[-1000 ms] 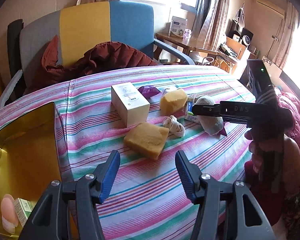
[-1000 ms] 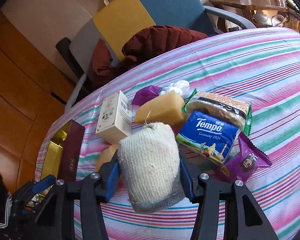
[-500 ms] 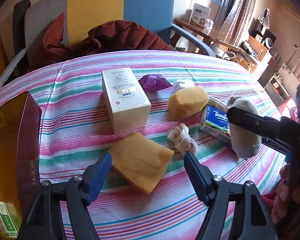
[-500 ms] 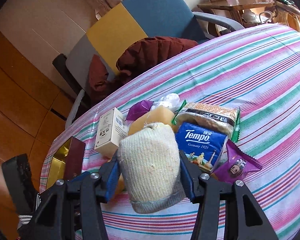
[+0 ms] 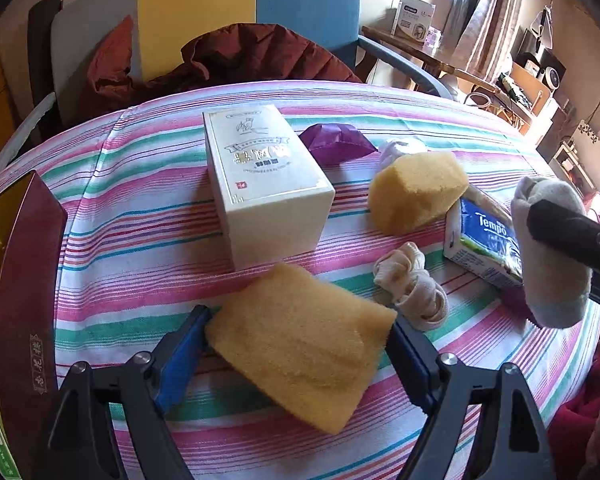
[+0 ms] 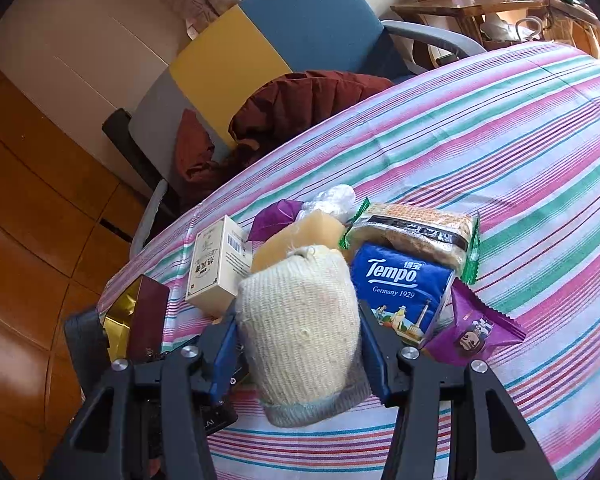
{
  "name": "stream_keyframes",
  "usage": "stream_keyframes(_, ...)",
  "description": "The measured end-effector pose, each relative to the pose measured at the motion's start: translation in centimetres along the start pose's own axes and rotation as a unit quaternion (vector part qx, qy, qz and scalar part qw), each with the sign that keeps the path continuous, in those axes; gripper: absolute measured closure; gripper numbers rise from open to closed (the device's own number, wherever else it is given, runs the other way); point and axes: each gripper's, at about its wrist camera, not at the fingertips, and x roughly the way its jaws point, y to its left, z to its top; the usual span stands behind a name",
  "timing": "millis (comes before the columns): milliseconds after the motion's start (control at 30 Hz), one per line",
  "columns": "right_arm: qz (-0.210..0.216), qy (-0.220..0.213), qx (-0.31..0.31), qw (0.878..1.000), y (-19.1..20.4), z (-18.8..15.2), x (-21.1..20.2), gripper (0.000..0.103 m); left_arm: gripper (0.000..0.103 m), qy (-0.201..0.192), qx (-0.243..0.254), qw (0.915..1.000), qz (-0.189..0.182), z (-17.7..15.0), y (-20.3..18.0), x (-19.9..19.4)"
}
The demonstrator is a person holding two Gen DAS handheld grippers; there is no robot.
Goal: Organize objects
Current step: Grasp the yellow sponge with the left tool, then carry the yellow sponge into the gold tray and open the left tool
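My left gripper stands open around a yellow sponge that lies on the striped tablecloth; the blue pads touch or nearly touch its sides. My right gripper is shut on a rolled cream sock and holds it above the table; the sock also shows in the left wrist view. A cream box, a second sponge, a Tempo tissue pack and a knotted beige sock lie on the table.
A gold-lined maroon box stands open at the left table edge. A purple wrapper, a purple snack pack and a cracker pack lie among the items. A chair with a red jacket stands behind the table.
My left gripper has moved forward and down until its fingers flank the near sponge. My right gripper has kept the sock and risen slightly.
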Motion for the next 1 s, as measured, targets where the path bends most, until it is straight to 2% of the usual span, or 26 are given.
stream_keyframes(200, -0.008, 0.001, -0.008, 1.0, 0.2, 0.0, 0.2, 0.049, 0.028, -0.014, 0.006, 0.9998, -0.013, -0.7, 0.5, -0.8)
stream_keyframes(300, -0.01, 0.001, -0.01, 1.0, 0.2, 0.0, 0.3, 0.049, 0.029, -0.015, 0.001, 0.9998, -0.015, -0.9, 0.9, -1.2)
stream_keyframes(567, -0.017, -0.001, -0.012, 1.0, 0.2, -0.1, 0.3, 0.049, 0.03, -0.029, -0.013, 0.9985, -0.045, -2.1, 1.8, -3.7)
stream_keyframes(800, -0.023, -0.003, -0.016, 1.0, 0.4, -0.1, 0.2, 0.049, 0.03, -0.054, 0.018, 0.9962, -0.066, -3.2, 1.6, -7.3)
stream_keyframes(1000, -0.027, -0.007, -0.015, 1.0, 0.4, -0.2, 0.1, 0.049, 0.03, -0.08, 0.039, 0.9939, -0.066, -3.8, 2.5, -10.4)
